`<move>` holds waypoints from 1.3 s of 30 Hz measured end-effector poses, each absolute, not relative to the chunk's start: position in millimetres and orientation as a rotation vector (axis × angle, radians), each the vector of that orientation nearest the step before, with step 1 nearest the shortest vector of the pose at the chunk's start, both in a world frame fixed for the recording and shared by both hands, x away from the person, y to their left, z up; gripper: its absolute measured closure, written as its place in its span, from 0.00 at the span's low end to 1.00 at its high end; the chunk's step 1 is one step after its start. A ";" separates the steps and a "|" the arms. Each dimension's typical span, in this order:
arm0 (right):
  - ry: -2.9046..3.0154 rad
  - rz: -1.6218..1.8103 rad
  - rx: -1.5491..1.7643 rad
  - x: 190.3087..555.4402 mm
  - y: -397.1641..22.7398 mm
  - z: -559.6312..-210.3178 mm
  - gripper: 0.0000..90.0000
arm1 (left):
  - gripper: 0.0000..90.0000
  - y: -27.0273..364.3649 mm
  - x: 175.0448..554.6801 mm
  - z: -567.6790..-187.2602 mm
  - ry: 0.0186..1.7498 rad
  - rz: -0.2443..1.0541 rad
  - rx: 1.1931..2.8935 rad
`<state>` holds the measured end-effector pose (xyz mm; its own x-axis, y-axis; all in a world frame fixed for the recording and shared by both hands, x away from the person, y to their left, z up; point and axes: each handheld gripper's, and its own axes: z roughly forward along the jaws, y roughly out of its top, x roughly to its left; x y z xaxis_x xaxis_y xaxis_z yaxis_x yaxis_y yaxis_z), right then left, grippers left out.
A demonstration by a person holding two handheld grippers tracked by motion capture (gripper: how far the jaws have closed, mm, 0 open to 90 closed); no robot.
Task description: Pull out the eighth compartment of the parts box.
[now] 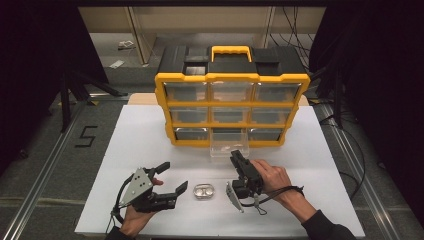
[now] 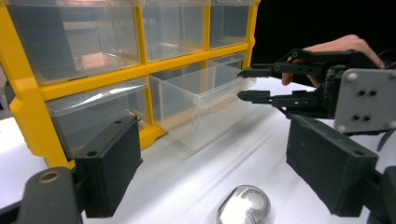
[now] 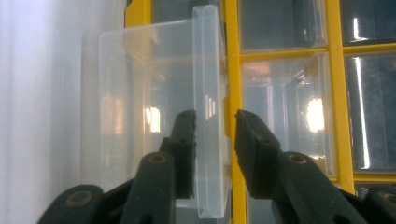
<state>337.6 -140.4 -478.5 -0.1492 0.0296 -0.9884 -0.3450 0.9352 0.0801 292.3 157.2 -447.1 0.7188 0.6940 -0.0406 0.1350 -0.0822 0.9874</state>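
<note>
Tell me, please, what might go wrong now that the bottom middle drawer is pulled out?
The clear drawer juts far out of the yellow organizer; a further tug could pull it free. The right claw straddles its front lip without pinching it, so lifting might snag it. The small metal case lies loose beside the open left claw.

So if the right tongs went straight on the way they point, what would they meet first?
Probably the front wall of the pulled-out clear plastic drawer: the right tongs straddle its rim, with the yellow-framed organiser cabinet behind.
</note>
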 end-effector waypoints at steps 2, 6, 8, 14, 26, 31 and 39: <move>1.707 0.346 -0.239 334.4 -139.8 -475.2 0.70 | 0.19 157.3 292.3 -446.9 0.683 0.531 1.615; 1.745 0.401 -0.229 327.6 -137.0 -468.8 0.63 | 0.19 157.2 292.4 -447.0 0.683 0.531 1.615; 1.759 0.422 -0.228 324.7 -135.3 -466.8 0.60 | 0.19 157.3 292.3 -446.7 0.682 0.529 1.613; 1.820 0.473 -0.207 319.2 -130.7 -462.5 0.52 | 0.19 157.0 292.9 -446.8 0.681 0.529 1.613; 1.984 0.624 -0.109 315.5 -127.5 -447.6 0.41 | 0.19 156.8 292.8 -446.7 0.680 0.529 1.614; 2.063 0.699 -0.060 315.5 -126.3 -442.4 0.39 | 0.19 156.6 293.0 -446.7 0.680 0.527 1.613; 2.203 0.846 0.052 316.4 -124.8 -433.1 0.36 | 0.19 155.6 293.9 -446.8 0.676 0.521 1.615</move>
